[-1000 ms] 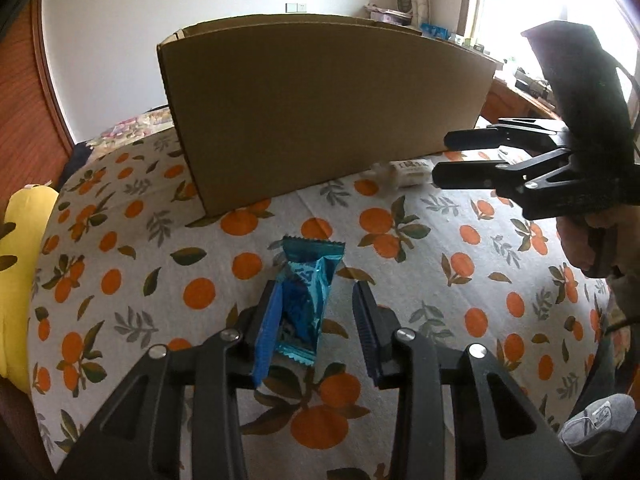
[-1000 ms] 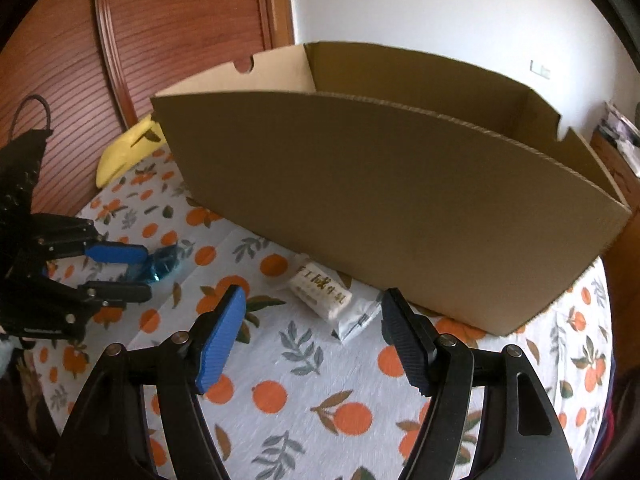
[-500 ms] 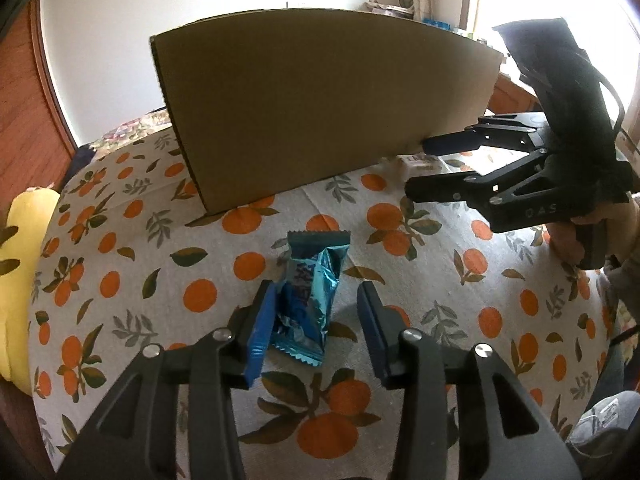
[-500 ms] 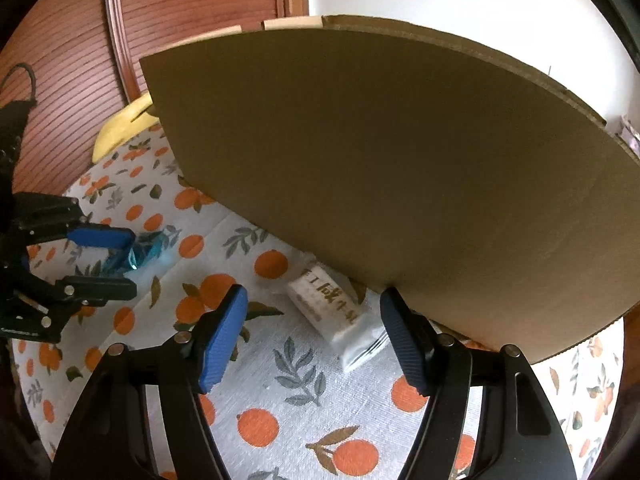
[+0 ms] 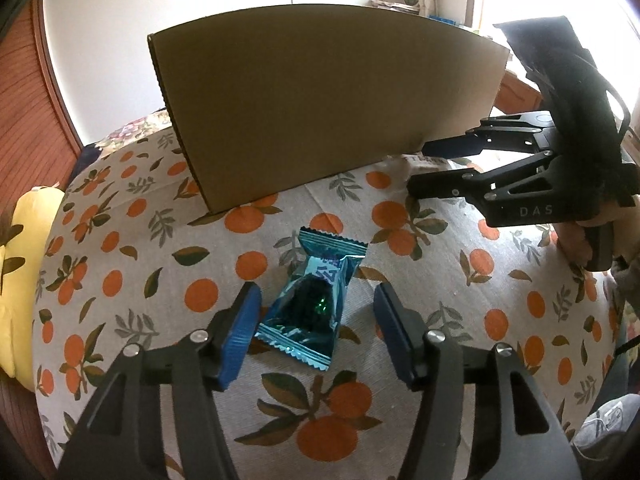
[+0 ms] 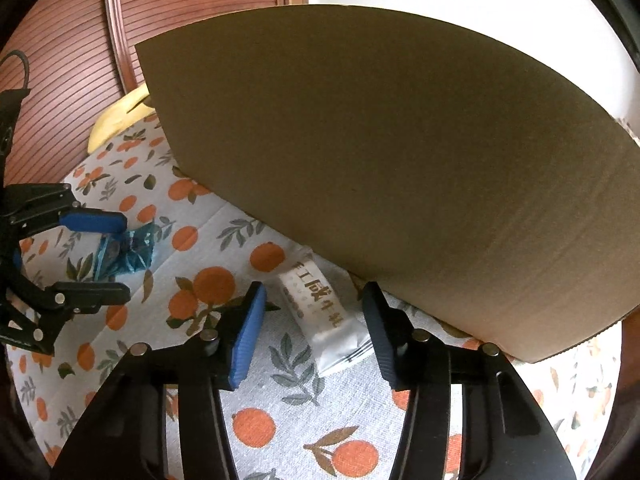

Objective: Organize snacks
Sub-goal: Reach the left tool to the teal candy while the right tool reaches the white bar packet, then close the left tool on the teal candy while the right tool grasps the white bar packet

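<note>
**Both grippers poised over wrapped snacks beside the box**

The box (image 5: pixel 320 112) stands on the orange-print cloth (image 5: pixel 120 280) and serves as landmark. In front of its near wall lies the blue packet (image 5: pixel 310 304), between the spread fingers of the left gripper (image 5: pixel 316 324); the left pad sits just beside the wrapper, the right pad apart, nothing held. Against the foot of the box, toward its right end, lies the white bar (image 6: pixel 320 312), between the wide-open, empty fingers of the right gripper (image 6: pixel 314 324).

Suggested technique: centre each packet before closing, pinch across the narrow width on the filled middle instead of the crimped ends, and keep the right finger off the box wall.

Legible text: "DAS" on the right gripper's body; Chinese characters on the bar, not clearly readable.
</note>
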A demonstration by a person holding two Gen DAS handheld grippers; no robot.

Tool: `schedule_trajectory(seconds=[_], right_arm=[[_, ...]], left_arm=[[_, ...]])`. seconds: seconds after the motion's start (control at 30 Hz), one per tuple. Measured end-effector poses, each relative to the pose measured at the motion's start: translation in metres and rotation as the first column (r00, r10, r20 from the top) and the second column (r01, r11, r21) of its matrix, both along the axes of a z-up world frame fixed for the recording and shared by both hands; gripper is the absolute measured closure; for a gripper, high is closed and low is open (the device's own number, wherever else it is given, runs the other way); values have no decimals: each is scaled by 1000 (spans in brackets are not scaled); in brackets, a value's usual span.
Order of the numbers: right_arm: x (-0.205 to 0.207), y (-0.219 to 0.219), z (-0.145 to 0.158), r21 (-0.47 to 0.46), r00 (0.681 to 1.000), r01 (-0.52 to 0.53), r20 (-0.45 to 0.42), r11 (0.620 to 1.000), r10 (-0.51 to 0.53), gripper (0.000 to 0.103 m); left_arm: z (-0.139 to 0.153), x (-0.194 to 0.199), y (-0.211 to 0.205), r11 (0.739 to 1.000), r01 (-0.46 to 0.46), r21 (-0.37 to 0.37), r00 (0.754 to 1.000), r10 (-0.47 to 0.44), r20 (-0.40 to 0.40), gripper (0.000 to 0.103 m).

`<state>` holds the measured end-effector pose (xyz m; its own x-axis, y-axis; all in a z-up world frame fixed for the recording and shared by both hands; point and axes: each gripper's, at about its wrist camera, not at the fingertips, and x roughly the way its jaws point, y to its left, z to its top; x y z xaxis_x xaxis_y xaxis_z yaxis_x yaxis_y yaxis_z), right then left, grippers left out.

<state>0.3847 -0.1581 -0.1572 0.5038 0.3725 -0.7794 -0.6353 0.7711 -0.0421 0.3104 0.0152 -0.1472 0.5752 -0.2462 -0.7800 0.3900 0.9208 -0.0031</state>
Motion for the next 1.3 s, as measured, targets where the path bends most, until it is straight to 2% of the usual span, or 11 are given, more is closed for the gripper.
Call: schedule_trajectory(seconds=[0.27, 0.33, 0.4, 0.43, 0.47, 0.67, 0.97, 1.3], right_arm=[[-2, 1, 0, -11, 1000, -1, 12, 1000, 1, 56], [-2, 2, 0, -10, 1000, -4, 15, 1000, 4, 66], [-3, 1, 0, -9, 1000, -5, 15, 1000, 5, 68], [-2, 1, 0, -7, 1000, -5, 13, 1000, 5, 68], [-2, 0, 0, -3, 1000, -4, 9, 1000, 4, 69], [-8, -2, 1, -5, 1000, 0, 13, 1000, 0, 81], [-32, -12, 8, 3, 1000, 9, 20, 1000, -9, 82], [-60, -27, 36, 42, 997, 36, 60, 998, -38, 82]], left_arm=[[-1, 3, -1, 1000, -6, 1, 1000, 6, -2, 40], [-1, 3, -1, 1000, -5, 3, 1000, 5, -1, 40], [-1, 3, -1, 1000, -8, 0, 1000, 8, -2, 41], [-1, 3, 0, 1000, -16, -2, 1000, 16, 0, 49], [0, 3, 1, 1000, -26, -4, 1000, 26, 5, 64], [1, 4, 9, 997, -54, -48, 999, 54, -1, 82], [8, -5, 10, 995, -73, -65, 997, 74, 13, 83], [40, -26, -5, 996, -52, -77, 995, 59, 85, 83]])
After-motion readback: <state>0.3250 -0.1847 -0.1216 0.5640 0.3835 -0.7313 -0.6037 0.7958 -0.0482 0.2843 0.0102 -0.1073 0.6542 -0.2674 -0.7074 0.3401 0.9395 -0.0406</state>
